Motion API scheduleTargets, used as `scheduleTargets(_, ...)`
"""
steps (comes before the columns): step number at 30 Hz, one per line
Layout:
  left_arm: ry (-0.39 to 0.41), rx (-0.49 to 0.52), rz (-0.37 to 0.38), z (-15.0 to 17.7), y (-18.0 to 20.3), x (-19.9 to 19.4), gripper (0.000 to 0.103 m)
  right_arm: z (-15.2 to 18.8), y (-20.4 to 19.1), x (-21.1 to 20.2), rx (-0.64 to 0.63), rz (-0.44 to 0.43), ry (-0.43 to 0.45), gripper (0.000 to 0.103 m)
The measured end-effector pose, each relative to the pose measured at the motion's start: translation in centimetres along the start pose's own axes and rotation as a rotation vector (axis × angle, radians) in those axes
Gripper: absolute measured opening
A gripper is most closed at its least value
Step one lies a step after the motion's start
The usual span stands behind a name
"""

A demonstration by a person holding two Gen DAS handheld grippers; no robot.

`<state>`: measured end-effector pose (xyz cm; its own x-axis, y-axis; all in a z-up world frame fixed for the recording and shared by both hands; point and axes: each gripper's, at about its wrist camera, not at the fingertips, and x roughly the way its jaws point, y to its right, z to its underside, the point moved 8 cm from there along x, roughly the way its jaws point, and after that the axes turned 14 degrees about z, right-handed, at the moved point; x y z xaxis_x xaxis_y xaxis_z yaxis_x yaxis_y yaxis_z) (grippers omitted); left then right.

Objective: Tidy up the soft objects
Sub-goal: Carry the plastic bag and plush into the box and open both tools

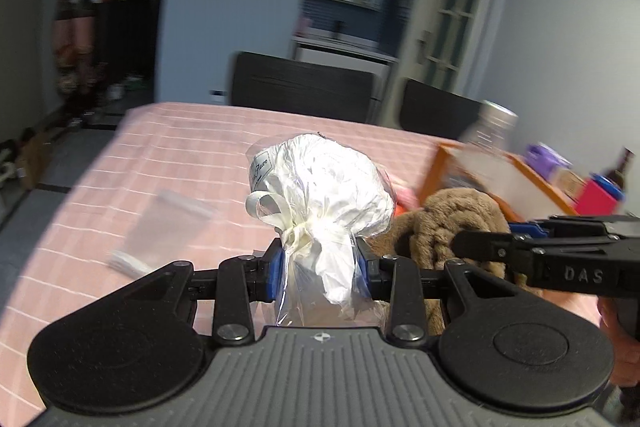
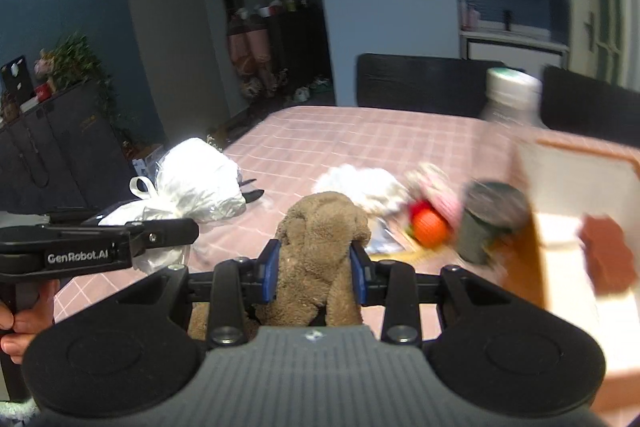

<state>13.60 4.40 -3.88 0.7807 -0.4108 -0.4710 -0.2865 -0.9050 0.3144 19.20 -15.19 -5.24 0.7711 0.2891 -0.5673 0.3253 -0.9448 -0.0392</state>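
table (image 1: 180,147): pink checked cloth | walls: blue | left jaws: grip bagged white bundle (image 1: 320,187) | right jaws: grip brown plush (image 2: 320,239)

A pink checked surface (image 1: 180,155) stretches ahead of the hand-held gripper, two dark chairs (image 1: 304,87) at its far edge, a blurred plastic bottle (image 2: 512,99) to the right.

Bagged bundle (image 1: 320,187) left of plush toy (image 1: 460,227)
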Motion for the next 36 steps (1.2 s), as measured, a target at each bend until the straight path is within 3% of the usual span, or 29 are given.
scheduleTargets(6, -0.034, 0.079, 0.168, 1.1, 6.2, 1.0, 0.039, 1.3, 4.9, -4.3, 0.046, 0.119, 0.027, 0.035)
scheduleTargets(11, -0.048, 0.166, 0.289, 0.7, 11.5, 2.8, 0.039, 0.3, 9.2, -7.4, 0.057, 0.241, 0.067, 0.035)
scheduleTargets(17, -0.043, 0.249, 0.360, -1.0, 17.4, 5.5, 0.039, -1.9, 15.6, -9.1, 0.038, 0.390, 0.082, 0.036)
scheduleTargets(21, -0.071, 0.300, 0.369, -1.7, 21.0, 8.9, 0.039, -3.6, 19.9, -8.0, -0.025, 0.481, 0.091, 0.036)
scheduleTargets(25, -0.164, 0.381, 0.334, -1.3, 23.9, 13.0, 0.039, -4.1, 23.3, -4.7, -0.100, 0.500, 0.008, 0.036)
scheduleTargets(29, -0.271, 0.458, 0.262, -0.3, 24.7, 17.3, 0.039, -2.8, 24.7, -0.6, -0.187, 0.477, -0.084, 0.036)
scheduleTargets(36, -0.504, 0.559, 0.227, 3.3, 24.6, 22.4, 0.040, 0.9, 24.6, 4.4, -0.330, 0.407, -0.251, 0.037)
